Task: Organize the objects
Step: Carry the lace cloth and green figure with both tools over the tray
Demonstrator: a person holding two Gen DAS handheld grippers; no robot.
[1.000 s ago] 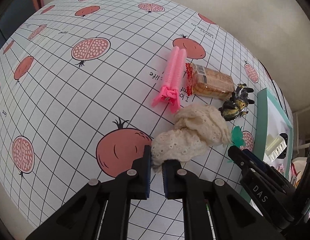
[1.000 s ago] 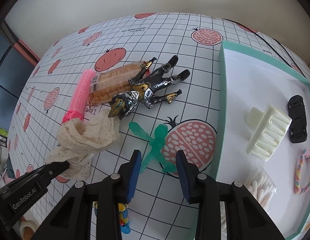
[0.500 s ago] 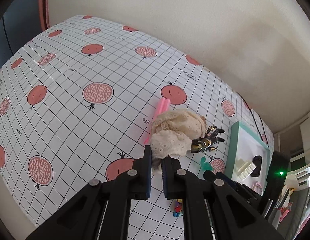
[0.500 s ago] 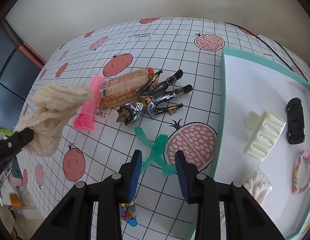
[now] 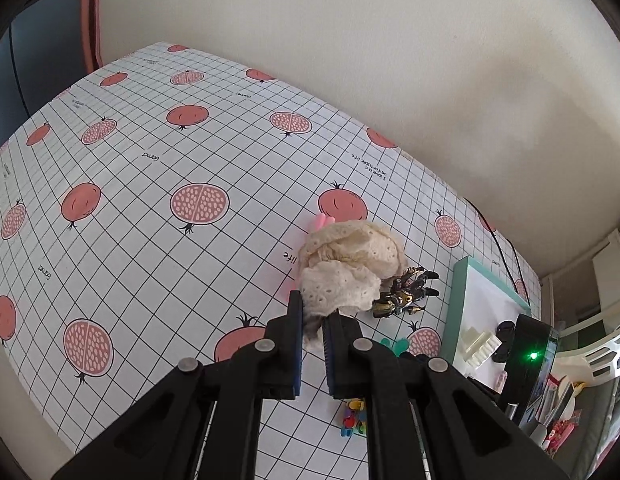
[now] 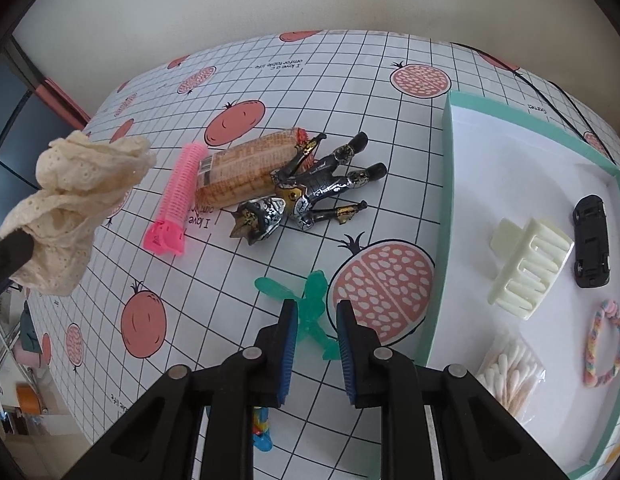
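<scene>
My left gripper (image 5: 312, 320) is shut on a cream lace cloth (image 5: 345, 268), which hangs high above the table; the right wrist view shows that cloth (image 6: 70, 200) at the far left. My right gripper (image 6: 317, 320) stands open just above a green translucent toy (image 6: 310, 300) on the tablecloth. Beyond it lie a black and gold action figure (image 6: 310, 196), a wrapped biscuit pack (image 6: 246, 172) and a pink hair roller (image 6: 178, 200). A mint-rimmed white tray (image 6: 445, 184) at the right holds a cream hair claw (image 6: 525, 264), a black toy car (image 6: 591, 228), a pastel hair tie (image 6: 607, 344) and cotton swabs (image 6: 509, 372).
A small multicoloured toy (image 6: 262, 428) lies under the right gripper, near the table's front edge. The wall runs along the far side of the table. Left of the items stretches the pomegranate-print tablecloth (image 5: 150, 200).
The left gripper has risen well above the table with the lace cloth in it, uncovering the pink roller. The right gripper has hardly moved.
</scene>
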